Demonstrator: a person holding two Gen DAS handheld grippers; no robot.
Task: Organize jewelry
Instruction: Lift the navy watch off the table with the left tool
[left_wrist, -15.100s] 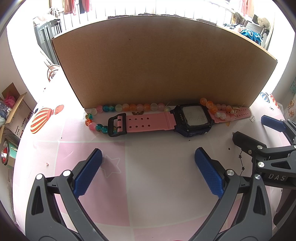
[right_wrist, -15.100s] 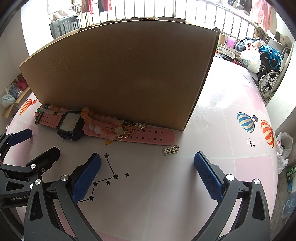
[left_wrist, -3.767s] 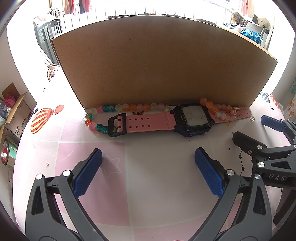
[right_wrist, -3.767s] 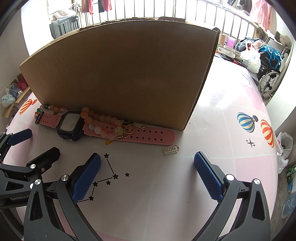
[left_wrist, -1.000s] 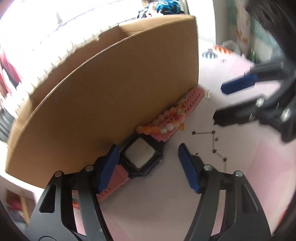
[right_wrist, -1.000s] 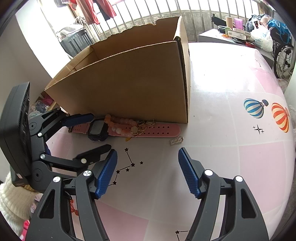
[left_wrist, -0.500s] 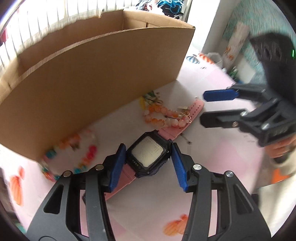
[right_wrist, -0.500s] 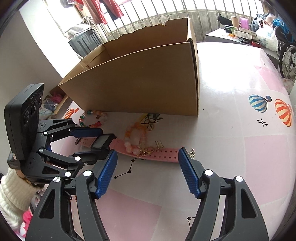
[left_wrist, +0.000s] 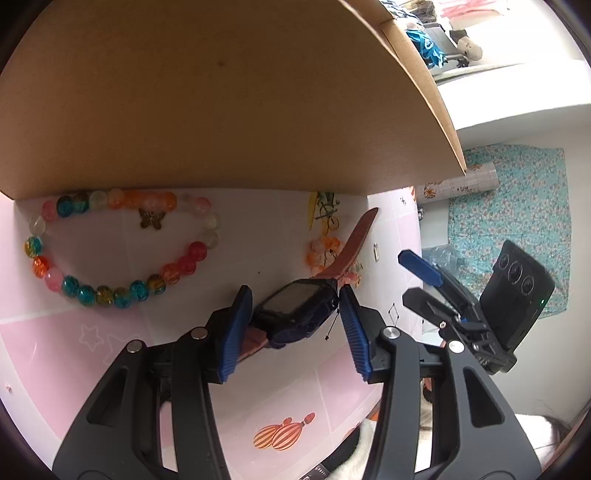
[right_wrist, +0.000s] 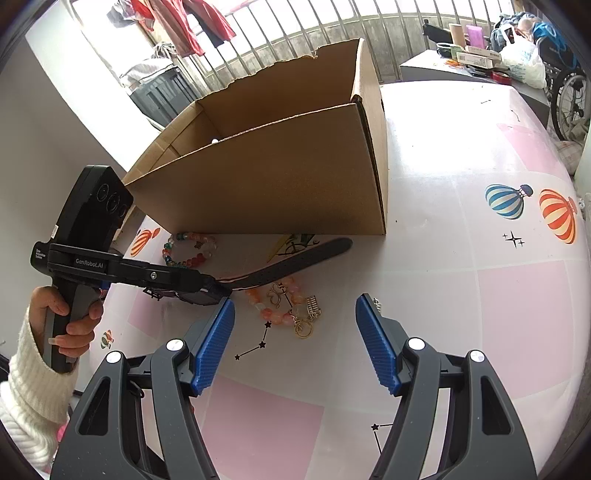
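Left gripper (left_wrist: 295, 325) now pinching the watch (left_wrist: 295, 312) by the sides of its dark case, blue pads against both edges, after closing from wide spread a second ago; case lifted off the table (left_wrist: 110, 332), far strap (left_wrist: 354, 243) trailing ahead toward the cardboard box (left_wrist: 221, 92); a second ago flat against the box foot, with the orange bracelet draped over the strap. Read as pick done, carry to the open box next; drop over the near wall likely the remaining move. Right gripper (right_wrist: 295, 339) spread, empty, unmoved; orange bracelet (right_wrist: 277, 306) with gold charms just ahead of its pads, probably next in turn.

Left wrist view only: pad contact on the case; multicoloured bead bracelet (left_wrist: 110, 251) ahead and left of the pads, against the box wall; small butterfly charm (left_wrist: 151, 219) inside its loop. Right wrist view only: open box top, interior mostly hidden; hand (right_wrist: 70, 321) in a white sleeve on the left gripper's handle; strap hanging free, no beads caught on it.
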